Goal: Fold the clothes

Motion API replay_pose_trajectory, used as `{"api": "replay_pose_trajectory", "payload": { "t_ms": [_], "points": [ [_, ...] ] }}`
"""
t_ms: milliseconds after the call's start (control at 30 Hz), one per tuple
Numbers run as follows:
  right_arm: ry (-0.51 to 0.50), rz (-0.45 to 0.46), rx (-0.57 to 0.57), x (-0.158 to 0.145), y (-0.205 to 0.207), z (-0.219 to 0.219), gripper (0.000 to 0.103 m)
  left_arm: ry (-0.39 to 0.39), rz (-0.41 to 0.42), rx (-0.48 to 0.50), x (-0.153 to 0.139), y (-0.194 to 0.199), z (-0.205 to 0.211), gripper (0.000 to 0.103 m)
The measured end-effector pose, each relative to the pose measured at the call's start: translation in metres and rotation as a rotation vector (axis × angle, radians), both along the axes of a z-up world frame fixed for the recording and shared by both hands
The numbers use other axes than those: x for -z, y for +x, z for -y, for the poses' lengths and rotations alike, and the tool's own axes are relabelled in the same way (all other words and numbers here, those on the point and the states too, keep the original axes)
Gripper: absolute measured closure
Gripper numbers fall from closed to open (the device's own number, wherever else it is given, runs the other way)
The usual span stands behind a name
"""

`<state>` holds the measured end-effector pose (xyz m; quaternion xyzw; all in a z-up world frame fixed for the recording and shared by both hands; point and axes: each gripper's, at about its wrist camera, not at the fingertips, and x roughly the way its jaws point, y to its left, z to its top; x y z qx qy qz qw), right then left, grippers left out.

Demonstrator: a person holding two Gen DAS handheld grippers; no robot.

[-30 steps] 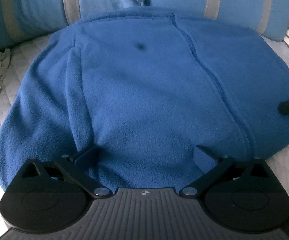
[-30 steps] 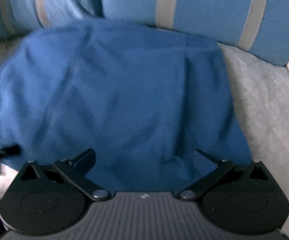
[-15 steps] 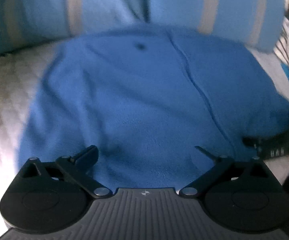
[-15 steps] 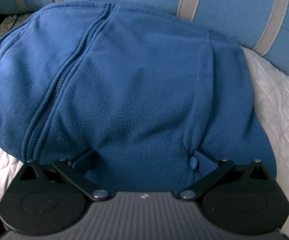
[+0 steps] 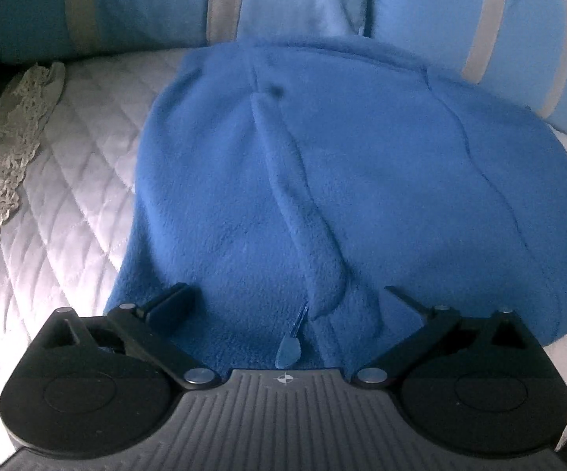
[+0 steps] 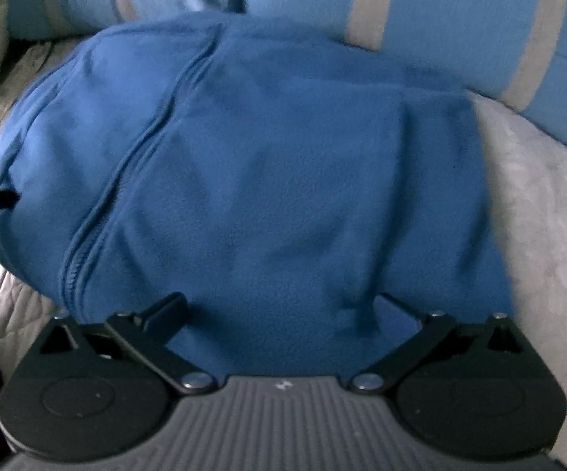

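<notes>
Left wrist: spread claw (image 5: pixel 287 302) over blue fleece (image 5: pixel 362 196).

quilted white cover (image 5: pixel 67 212) | striped blue pillows (image 6: pixel 460 11) (grey bands) behind | lace cloth (image 5: pixel 12 137) left
</notes>
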<state>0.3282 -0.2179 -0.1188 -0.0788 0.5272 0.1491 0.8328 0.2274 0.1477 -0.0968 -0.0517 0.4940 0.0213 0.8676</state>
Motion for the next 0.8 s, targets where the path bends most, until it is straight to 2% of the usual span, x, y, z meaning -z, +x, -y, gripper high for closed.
{"api": "replay_pose_trajectory", "payload": {
  "t_ms": [167, 267, 367, 567, 800],
  "points": [
    [0.056, -0.017, 0.162, -0.008, 0.013, 0.055, 0.001, -0.010, 0.004, -0.001, 0.000, -0.002, -0.002, 0.000],
    [0.214, -0.085, 0.227, 0.013, 0.018, 0.086, 0.001, -0.013, 0.006, 0.000, 0.002, 0.000, -0.004, 0.000],
    [0.340, -0.083, 0.266, 0.027, 0.017, 0.106, 0.001, -0.017, 0.014, 0.001, 0.003, 0.000, -0.005, 0.000],
    [0.317, -0.078, 0.251, 0.022, 0.019, 0.106, 0.001, -0.020, 0.048, 0.021, -0.001, -0.004, -0.008, 0.000],
    [0.304, -0.049, 0.256, 0.022, 0.017, 0.104, 0.001, 0.020, 0.059, 0.062, -0.004, -0.007, -0.003, 0.000]
  ]
}}
